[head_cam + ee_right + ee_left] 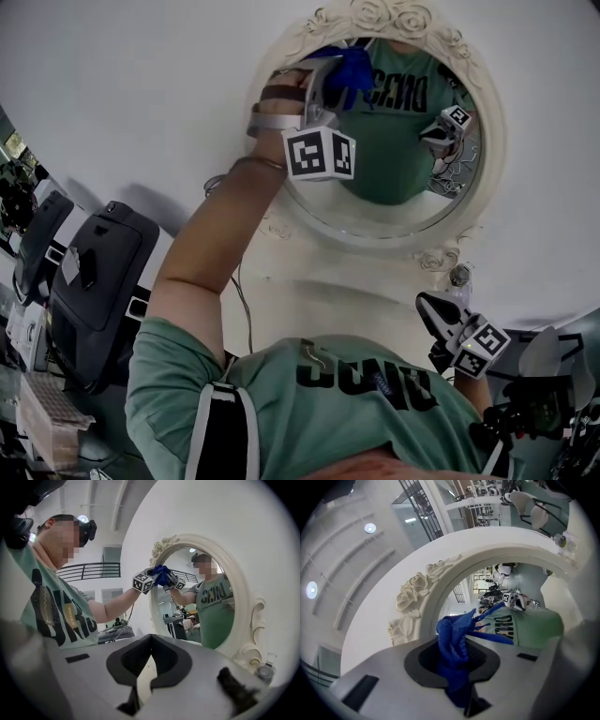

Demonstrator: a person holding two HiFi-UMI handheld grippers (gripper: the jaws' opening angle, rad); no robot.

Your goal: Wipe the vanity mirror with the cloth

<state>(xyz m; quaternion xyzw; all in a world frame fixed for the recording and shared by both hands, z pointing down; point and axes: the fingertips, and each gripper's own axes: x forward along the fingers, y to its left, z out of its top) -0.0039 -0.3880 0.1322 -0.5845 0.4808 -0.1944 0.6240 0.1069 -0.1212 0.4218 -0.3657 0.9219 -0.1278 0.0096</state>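
Head view: left gripper (323, 89) raised at the vanity mirror (375, 230), blue cloth (352, 67) past its jaws on the glass; right gripper (436, 314) low, below the frame. Left gripper view: jaws clenched on the cloth, carved roses (412, 597) to their left. Right gripper view: jaws closed, empty, the mirror ahead of them

We find the head view dim and grey, with only soft shadows low on the wall (122, 94). Both gripper views are brighter, lit by ceiling lamps (370, 527), yet they bend hard toward black round edges. The cloth (452, 644) nearest the lens looks soft.
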